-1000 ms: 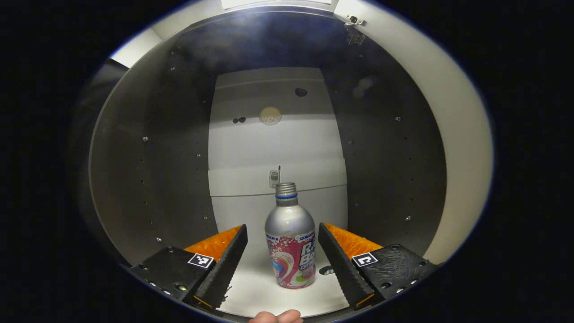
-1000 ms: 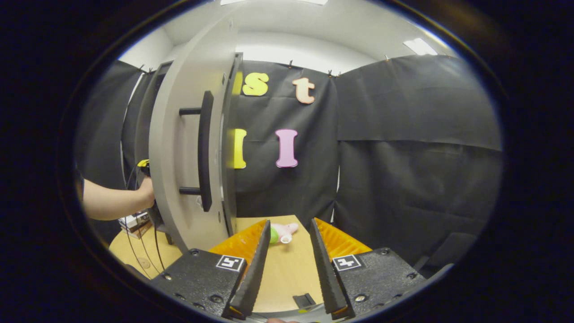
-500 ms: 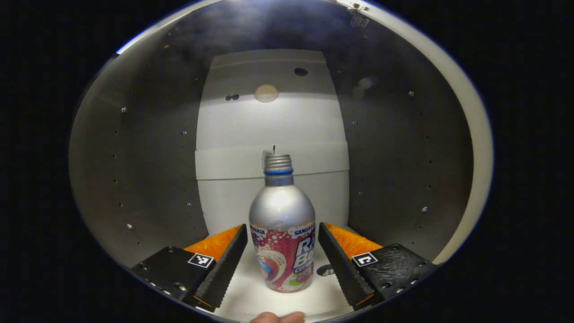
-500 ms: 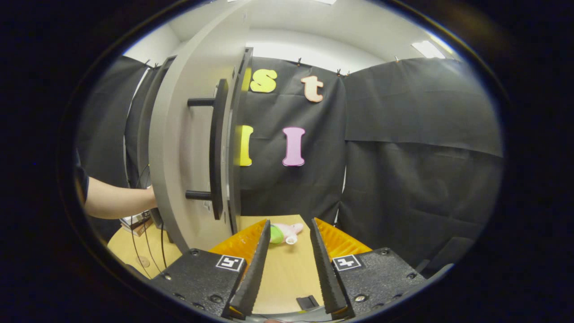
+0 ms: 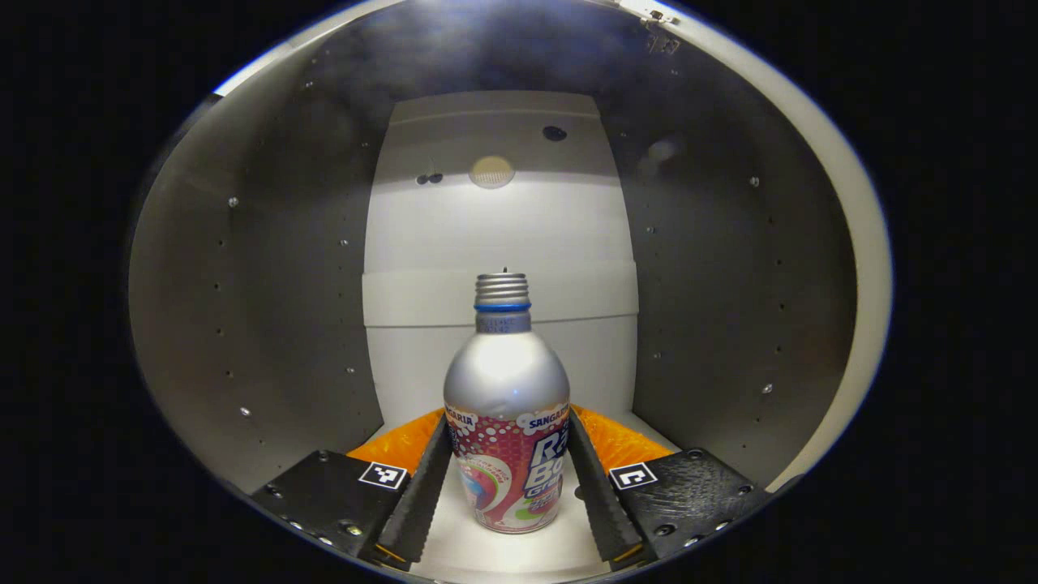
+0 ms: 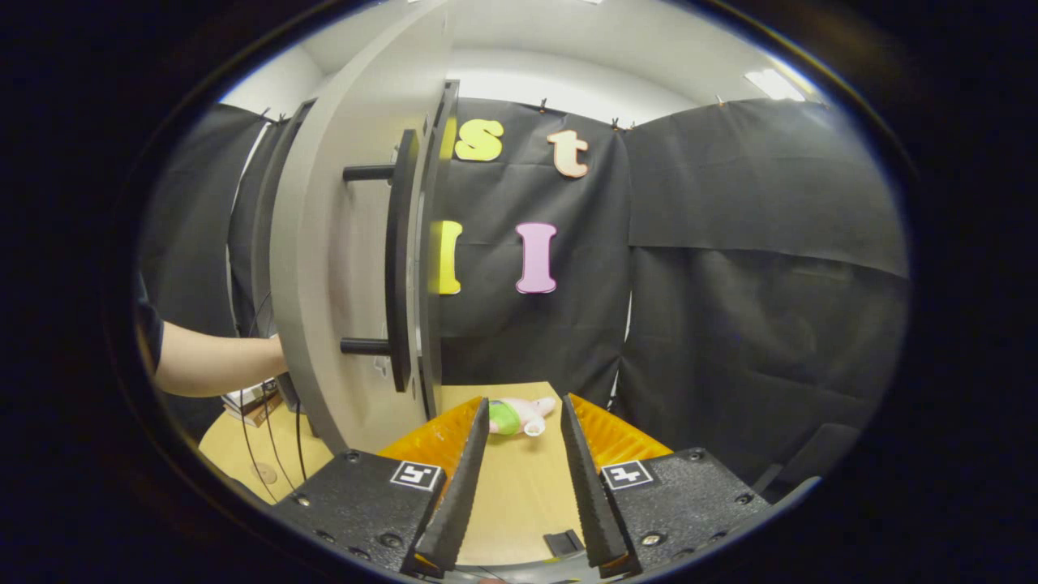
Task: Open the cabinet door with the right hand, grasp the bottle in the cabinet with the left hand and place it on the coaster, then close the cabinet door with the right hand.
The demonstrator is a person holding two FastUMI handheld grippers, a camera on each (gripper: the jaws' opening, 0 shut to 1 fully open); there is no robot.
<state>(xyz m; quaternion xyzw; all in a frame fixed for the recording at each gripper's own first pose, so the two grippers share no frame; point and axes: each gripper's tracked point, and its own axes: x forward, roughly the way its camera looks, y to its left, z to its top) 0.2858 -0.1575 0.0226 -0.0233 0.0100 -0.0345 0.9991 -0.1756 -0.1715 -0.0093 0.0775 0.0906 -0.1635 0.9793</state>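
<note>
I see left tongs inside cabinet, both fingers pressed on upright bottle. My right tongs gape, empty, over table; open door left, toy ahead.

Both grippers, left and right, have black screwed bodies, each bearing square black-and-white markers, and ridged wedge fingers. The person's arm wears a dark short sleeve.

Cloth-walled test booth; cabinet
</note>
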